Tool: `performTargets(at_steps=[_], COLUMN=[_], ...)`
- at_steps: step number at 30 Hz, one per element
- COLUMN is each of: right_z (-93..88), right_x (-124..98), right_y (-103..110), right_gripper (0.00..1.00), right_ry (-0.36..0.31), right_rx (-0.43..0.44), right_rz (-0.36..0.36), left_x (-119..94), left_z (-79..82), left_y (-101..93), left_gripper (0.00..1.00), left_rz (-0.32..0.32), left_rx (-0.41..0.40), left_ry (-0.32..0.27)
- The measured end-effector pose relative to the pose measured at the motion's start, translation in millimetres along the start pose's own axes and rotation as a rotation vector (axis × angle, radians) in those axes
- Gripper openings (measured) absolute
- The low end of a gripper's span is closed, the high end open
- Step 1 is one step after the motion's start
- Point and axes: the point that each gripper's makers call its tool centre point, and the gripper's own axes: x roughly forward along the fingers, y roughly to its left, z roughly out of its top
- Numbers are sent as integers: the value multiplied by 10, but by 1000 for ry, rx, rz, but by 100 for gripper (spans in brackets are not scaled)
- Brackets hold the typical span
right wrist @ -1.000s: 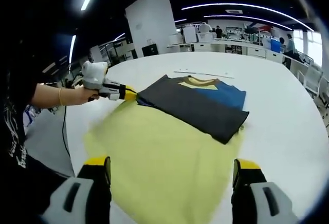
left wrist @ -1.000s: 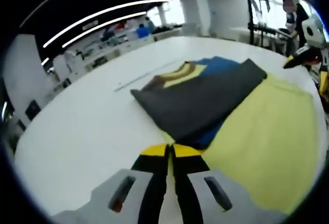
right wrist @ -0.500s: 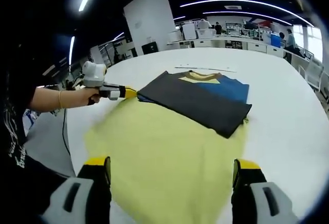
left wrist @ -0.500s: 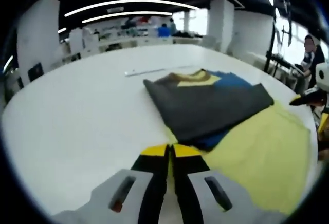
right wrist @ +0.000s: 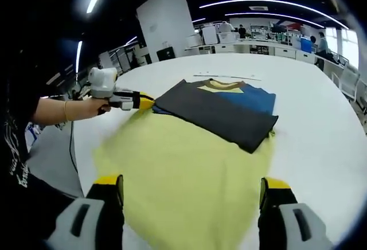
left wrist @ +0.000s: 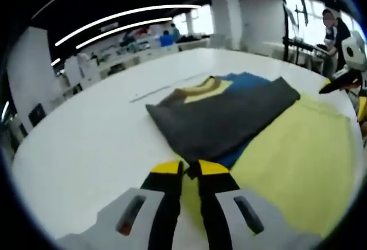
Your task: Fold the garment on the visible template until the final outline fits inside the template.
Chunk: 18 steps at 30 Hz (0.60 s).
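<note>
A folded garment (left wrist: 223, 118), dark grey over blue with a yellow collar, lies on the far part of a pale yellow template sheet (left wrist: 287, 158). My left gripper (left wrist: 190, 168) sits at the garment's near corner, its jaws parted by a narrow gap, with the dark corner just at the tips. In the right gripper view the same garment (right wrist: 218, 112) lies across the template (right wrist: 183, 170), and the left gripper (right wrist: 140, 100) touches its left corner. My right gripper (right wrist: 192, 184) hangs wide open above the template's near edge, holding nothing.
Garment and template rest on a large white table (right wrist: 321, 141). A thin pale strip (right wrist: 226, 78) lies beyond the garment. A person's hand (right wrist: 86, 108) holds the left gripper. The right gripper (left wrist: 344, 78) shows at the right. Desks and people stand far behind.
My left gripper's jaws, pressed together before, now stand slightly apart. The left view swung sideways and back. The right gripper and the garment have stayed put.
</note>
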Motion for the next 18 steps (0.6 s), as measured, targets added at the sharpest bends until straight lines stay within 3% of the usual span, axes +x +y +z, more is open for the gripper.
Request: performTargets(at_steps=[8, 18], right_z=[32, 36], right_x=[-83, -91], right_y=[-58, -60], right_gripper=[99, 99], right_ry=[-16, -13], right_rx=[1, 1], right_rz=[-19, -25], left_x=[-25, -43], left_z=[105, 15], left_y=[21, 148], left_gripper=[1, 1], left_rz=[5, 19], left_rx=[-14, -161], left_ry=[-41, -54])
